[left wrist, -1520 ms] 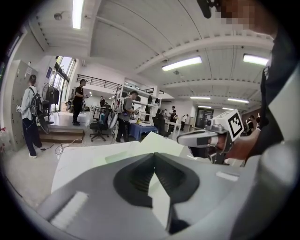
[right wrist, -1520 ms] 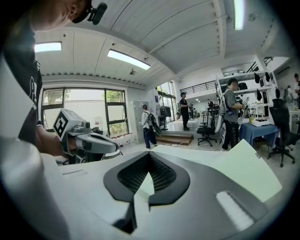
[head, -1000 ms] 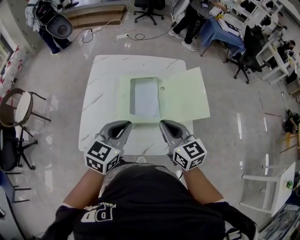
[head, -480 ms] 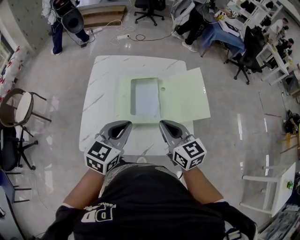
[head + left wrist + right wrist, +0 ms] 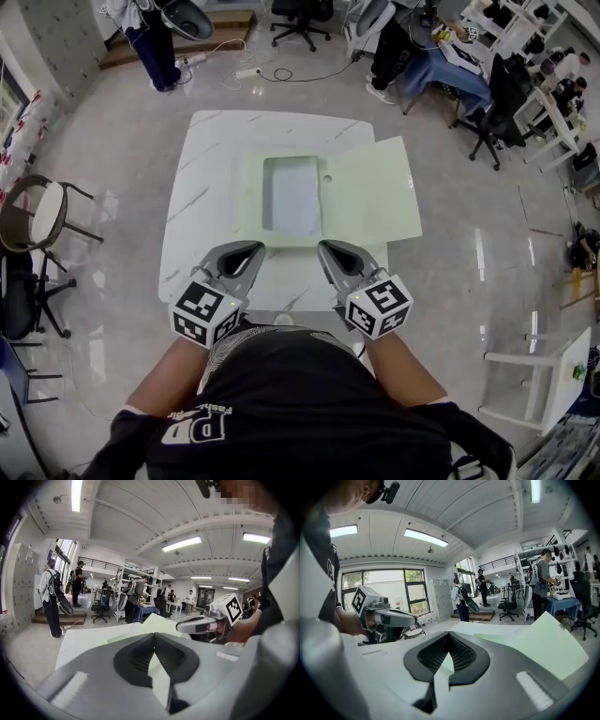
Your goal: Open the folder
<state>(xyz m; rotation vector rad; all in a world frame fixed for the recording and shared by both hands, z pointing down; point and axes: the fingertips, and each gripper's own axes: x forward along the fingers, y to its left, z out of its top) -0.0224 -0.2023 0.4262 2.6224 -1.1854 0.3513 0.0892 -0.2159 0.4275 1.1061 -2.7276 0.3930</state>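
A pale green folder [image 5: 370,202] lies open on the white marble table [image 5: 211,169]. Its cover is flipped to the right and juts past the table's right edge. A bluish-white sheet [image 5: 291,195] shows in the left half. Both grippers hover at the table's near edge, a little short of the folder. My left gripper [image 5: 255,247] is shut with nothing in it, and my right gripper [image 5: 324,247] is shut and empty too. The left gripper view has closed jaws [image 5: 153,634] with the right gripper [image 5: 206,623] beyond. The right gripper view shows the raised cover [image 5: 548,644].
A round-seat chair [image 5: 37,220] stands left of the table. A white stand [image 5: 544,366] is at the lower right. People, office chairs and desks fill the back right, and cables [image 5: 253,67] lie on the floor beyond the table.
Both grippers and the folder stay where they were. A person at the far left of the room has walked to the right.
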